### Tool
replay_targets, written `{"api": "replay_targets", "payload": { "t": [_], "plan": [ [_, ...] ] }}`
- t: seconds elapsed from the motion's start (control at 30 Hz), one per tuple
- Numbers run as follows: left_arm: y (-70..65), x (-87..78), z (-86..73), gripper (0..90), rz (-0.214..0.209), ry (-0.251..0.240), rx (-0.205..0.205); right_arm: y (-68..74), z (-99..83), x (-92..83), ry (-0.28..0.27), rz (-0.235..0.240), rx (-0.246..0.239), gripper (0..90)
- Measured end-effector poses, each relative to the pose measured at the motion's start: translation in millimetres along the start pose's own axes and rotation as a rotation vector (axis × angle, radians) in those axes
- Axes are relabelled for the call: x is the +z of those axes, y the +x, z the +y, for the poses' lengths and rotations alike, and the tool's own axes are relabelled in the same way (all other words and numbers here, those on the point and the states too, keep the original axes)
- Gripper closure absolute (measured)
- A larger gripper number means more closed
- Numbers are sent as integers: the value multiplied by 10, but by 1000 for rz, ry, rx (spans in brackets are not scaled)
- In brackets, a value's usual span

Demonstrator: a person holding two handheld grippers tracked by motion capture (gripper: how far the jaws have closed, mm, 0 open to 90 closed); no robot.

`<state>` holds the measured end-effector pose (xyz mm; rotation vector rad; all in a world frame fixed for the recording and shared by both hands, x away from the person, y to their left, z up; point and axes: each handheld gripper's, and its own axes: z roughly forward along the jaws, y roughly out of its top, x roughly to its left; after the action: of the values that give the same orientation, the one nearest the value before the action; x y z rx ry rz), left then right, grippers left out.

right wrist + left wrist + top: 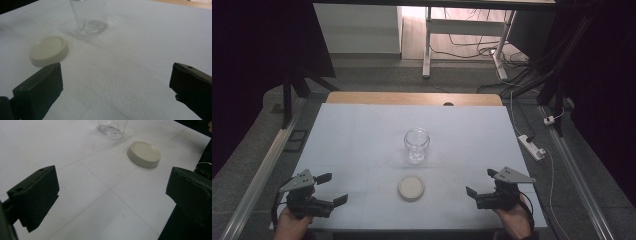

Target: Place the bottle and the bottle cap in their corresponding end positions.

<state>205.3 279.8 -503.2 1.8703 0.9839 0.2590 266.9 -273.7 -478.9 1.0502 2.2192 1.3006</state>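
L gripper low left, fingers apart, empty | R gripper low right, same | we see lid btw them, jar above, center frame

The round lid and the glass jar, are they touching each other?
Apart. The high view shows a strip of bare white table between the lid and the glass jar; the left gripper view shows the same gap.

One clear glass jar stands at the tabletop centre. One cream lid lies at its 6 o'clock. Two claws: left claw, right claw.
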Motion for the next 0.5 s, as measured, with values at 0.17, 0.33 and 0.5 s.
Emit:
{"api": "replay_targets", "payload": {
  "t": [0.17, 0.33, 0.5],
  "plan": [
    [19, -77, -106, 0, 15, -6, -29, -57, -143, -122, 18, -24, 29, 0],
    [30, -112, -205, 0, 38, 21, -39, -93, -246, -239, 23, -43, 56, 0],
    [25, -145, -258, 0, 48, 54, -40, -117, -315, -293, 41, -43, 84, 0]
  ]
}}
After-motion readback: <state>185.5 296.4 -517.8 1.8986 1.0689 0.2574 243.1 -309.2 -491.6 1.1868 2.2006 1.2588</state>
